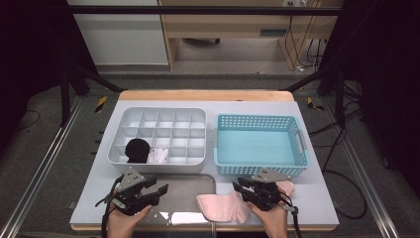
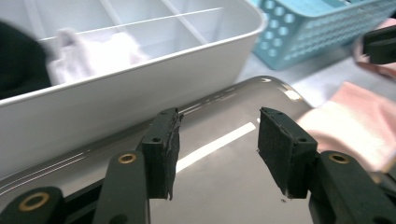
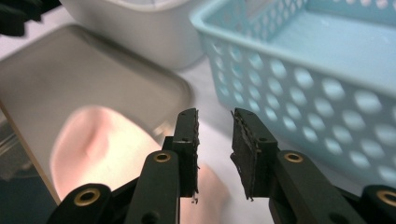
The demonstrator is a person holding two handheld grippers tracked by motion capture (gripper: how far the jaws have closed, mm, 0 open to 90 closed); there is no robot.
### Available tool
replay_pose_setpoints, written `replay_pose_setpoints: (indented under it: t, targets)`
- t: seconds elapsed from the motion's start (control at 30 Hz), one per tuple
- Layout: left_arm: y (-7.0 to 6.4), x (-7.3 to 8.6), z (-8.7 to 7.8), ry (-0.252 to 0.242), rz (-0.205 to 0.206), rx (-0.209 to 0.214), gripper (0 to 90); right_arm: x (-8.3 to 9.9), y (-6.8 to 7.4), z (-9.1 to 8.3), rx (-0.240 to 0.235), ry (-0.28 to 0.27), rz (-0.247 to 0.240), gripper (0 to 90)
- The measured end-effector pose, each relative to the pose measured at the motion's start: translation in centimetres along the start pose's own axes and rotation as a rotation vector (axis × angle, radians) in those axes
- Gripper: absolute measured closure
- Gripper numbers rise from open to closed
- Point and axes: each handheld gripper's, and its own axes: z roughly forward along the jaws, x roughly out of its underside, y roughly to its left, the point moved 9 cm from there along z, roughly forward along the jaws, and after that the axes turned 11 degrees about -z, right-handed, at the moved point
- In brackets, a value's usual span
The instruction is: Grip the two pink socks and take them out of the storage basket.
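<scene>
Clutter on the table, in the high view, runs as follows: a white divided organiser [image 1: 156, 135] sits at the far left with a black sock [image 1: 137, 150] and a white sock [image 1: 158, 155] in its near compartments; a blue perforated basket [image 1: 260, 145] stands just beside it on the right; a metal tray [image 1: 185, 191] lies in front of the organiser; a pink sock [image 1: 222, 206] lies flat at the tray's right end, long axis running left to right, with a second pink piece [image 1: 286, 187] near the basket's front wall; the left gripper [image 1: 156, 191] hangs over the tray, the right gripper [image 1: 239, 189] just above the sock. Left gripper view: the left gripper [image 2: 217, 149] has its jaws spread wide over the shiny tray [image 2: 219, 186], nothing between them; the organiser's wall [image 2: 116, 100] rises close ahead; the pink sock [image 2: 355, 123] lies off to the right. Right gripper view: the right gripper [image 3: 215, 149] has its jaws parted by a narrow gap, empty; the pink sock [image 3: 107, 154] lies below and left; the basket [image 3: 317, 93] crowds the right side.
</scene>
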Motion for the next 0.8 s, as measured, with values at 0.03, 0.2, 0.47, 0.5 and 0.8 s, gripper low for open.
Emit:
replay_pose_setpoints:
  t: [0.03,0.2,0.47,0.5,0.8]
  targets:
    - [-0.5,0.0,0.2,0.012,0.006,0.005,48.2,0.5,-0.2,-0.1,0.002,0.008,0.007,71.6]
    - [-2.9,-0.4,1.8,0.051,0.030,0.026,50.2,2.3,-0.4,-0.2,-0.007,0.037,0.029,72.2]
    - [-6.2,0.6,5.3,0.156,0.066,0.031,51.4,3.7,0.6,0.4,-0.041,0.089,0.010,71.7]
    - [-6.3,1.0,5.7,0.172,0.068,0.032,51.9,3.9,0.7,0.4,-0.045,0.091,0.006,71.5]
    - [-6.1,4.0,6.3,0.265,0.071,0.038,62.1,4.9,1.2,0.7,-0.050,0.122,-0.009,72.0]
